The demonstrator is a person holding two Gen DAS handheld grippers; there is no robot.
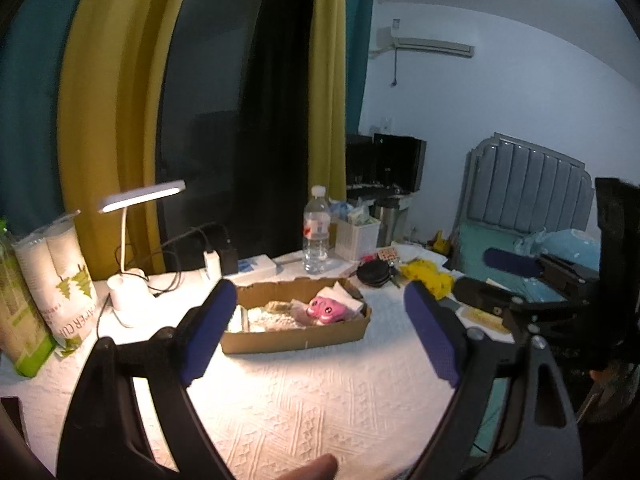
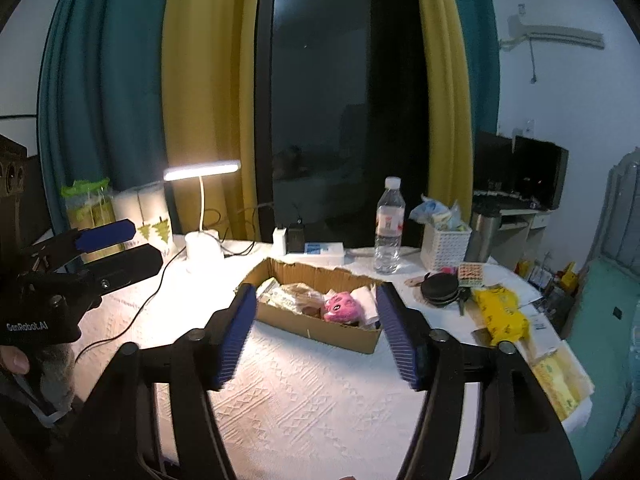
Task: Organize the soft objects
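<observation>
A shallow cardboard box (image 1: pixel 296 338) (image 2: pixel 320 326) sits on the white tablecloth. Inside lie a pink plush toy (image 1: pixel 326 309) (image 2: pixel 341 307), cream and brown soft items (image 1: pixel 272 317) (image 2: pixel 294 296) and white paper pieces. A yellow soft toy (image 1: pixel 430 278) (image 2: pixel 500 312) lies on the table right of the box. My left gripper (image 1: pixel 318 332) is open and empty, held above the cloth in front of the box. My right gripper (image 2: pixel 316 336) is open and empty, also in front of the box. The right gripper also shows in the left wrist view (image 1: pixel 508 276), the left gripper in the right wrist view (image 2: pixel 116 246).
A lit desk lamp (image 1: pixel 128 280) (image 2: pixel 202 216) with cables stands left of the box. A water bottle (image 1: pixel 316 230) (image 2: pixel 388 226), a white basket (image 1: pixel 356 236) (image 2: pixel 444 244), black round discs (image 2: pixel 440 288) and paper cup sleeves (image 1: pixel 60 272) stand around. A bed (image 1: pixel 528 216) lies right.
</observation>
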